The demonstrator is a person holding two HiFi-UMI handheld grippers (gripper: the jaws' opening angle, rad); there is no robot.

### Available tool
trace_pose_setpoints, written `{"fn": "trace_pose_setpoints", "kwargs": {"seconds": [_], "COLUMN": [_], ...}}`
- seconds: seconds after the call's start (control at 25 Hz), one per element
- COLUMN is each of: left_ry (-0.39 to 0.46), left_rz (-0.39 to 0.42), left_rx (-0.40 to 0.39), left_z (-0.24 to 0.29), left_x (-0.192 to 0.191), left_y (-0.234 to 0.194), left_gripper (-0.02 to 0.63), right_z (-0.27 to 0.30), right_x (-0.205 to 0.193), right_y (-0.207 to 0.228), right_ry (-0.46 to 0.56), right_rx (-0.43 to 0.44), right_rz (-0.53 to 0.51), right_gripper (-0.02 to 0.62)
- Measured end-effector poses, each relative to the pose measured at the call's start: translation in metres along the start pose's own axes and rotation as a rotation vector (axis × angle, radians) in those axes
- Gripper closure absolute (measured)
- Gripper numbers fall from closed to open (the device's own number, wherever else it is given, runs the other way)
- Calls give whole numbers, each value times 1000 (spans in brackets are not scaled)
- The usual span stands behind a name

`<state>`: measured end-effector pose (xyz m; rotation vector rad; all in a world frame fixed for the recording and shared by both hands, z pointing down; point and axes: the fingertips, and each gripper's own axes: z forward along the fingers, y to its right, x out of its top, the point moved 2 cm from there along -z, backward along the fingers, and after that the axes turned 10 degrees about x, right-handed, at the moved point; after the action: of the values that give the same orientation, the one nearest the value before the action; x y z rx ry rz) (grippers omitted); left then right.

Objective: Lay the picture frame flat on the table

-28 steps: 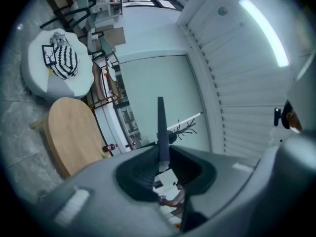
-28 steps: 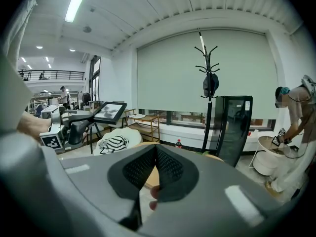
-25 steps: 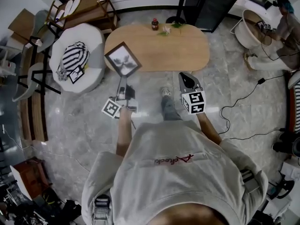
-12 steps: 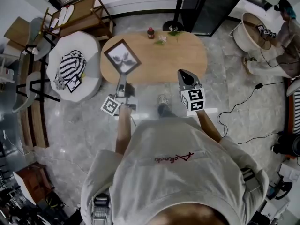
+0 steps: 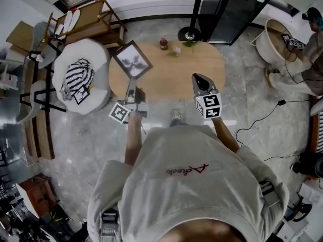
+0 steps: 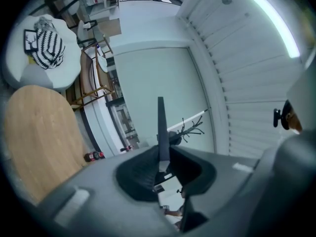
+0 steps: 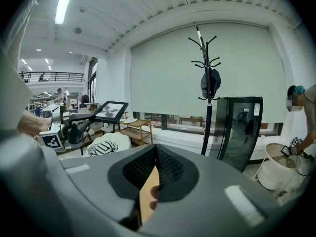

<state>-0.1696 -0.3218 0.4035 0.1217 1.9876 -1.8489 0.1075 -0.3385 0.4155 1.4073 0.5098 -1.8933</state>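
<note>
Above the left end of the oval wooden table (image 5: 176, 69), the picture frame (image 5: 132, 58) is held up in the air, tilted, a dark-edged square whose pale print of a dark plant faces the head view. The left gripper (image 5: 132, 82) is clamped on its lower corner; in the left gripper view the frame shows edge-on as a thin dark blade standing up from between the jaws. The right gripper (image 5: 198, 78) hangs over the near edge of the table, well apart from the frame, its jaws pressed together at the tips with nothing between them. At the table's far edge stand a small dark red bottle (image 5: 163, 43) and a sprig of greenery (image 5: 189, 43). Left of the table sits a round white pouf (image 5: 98, 52) carrying a striped cushion (image 5: 78, 76). Beyond the table are a wooden shelf (image 5: 93, 16) and a black cabinet (image 5: 233, 6), and another person (image 5: 313, 39) is at the far right.
</note>
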Motion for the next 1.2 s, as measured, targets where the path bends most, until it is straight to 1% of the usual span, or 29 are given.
{"fn": "trace_pose_setpoints", "kwargs": {"seconds": [0.24,0.4,0.6,0.84,1.2], "left_ry": [6,6,10,12,-8], "left_rz": [29,36,27,-4,-11], "left_rx": [16,31,79,115,146], "left_z": [33,45,42,40,36], "left_x": [-2,-5,0,-5,3], "left_y": [-2,-8,-25,-45,-77], "left_gripper": [537,537,537,537,537], "right_z": [23,36,56,72,97], "right_x": [5,0,-8,-19,-37], "right_y": [32,45,38,35,20], "right_ry": [-6,-22,-43,-72,-120], "right_rx": [25,42,75,112,135], "right_rz": [0,10,16,21,30], "right_gripper": [592,592,592,592,592]}}
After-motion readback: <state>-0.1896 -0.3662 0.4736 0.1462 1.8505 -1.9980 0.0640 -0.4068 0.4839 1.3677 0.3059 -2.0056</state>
